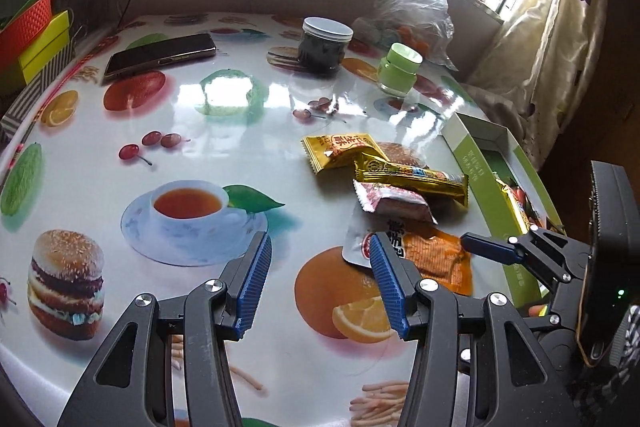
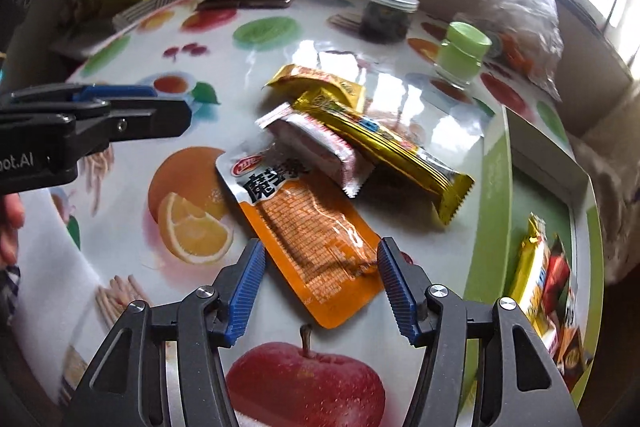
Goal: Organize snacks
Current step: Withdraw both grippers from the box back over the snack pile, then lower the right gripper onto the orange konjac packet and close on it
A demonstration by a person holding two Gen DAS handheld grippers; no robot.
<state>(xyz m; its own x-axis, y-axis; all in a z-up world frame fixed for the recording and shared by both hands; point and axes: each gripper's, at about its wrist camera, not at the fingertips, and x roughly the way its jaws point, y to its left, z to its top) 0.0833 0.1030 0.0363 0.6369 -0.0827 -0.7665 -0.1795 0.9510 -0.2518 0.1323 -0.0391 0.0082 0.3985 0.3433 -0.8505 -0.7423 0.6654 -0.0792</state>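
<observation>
My right gripper [image 2: 320,287] hangs spread wide over the table [image 1: 120,195], with nothing between its fingers. The near end of the orange snack pouch [image 2: 308,227] lies flat on the fruit-print cloth just under and between them, but neither blue pad [image 2: 244,291] touches it that I can make out.

I take that pouch as my landmark. On its far end rests a pink-and-white wrapped cake [image 2: 316,147], tilted across the pouch's white top. Just beyond the cake lies a long gold bar [image 2: 384,143], slanting away to the right, and behind the bar sits a yellow packet [image 2: 320,83], partly under it. To the right of the pouch stands the green box [image 2: 494,163], open, with a gold-wrapped snack [image 2: 532,267] and another red-printed packet already lying inside.

My left gripper [image 1: 320,287] is also released, its jaws parted and empty, hovering to the left of the pouch over the printed orange; its right finger hides the pouch's white corner in the left wrist view.

Far beyond the pouch stand a dark jar [image 1: 324,47] with a white lid and a small green jar [image 1: 398,75], with a clear plastic bag [image 1: 416,11] behind them. A phone [image 1: 160,57] lies far off to the left.
</observation>
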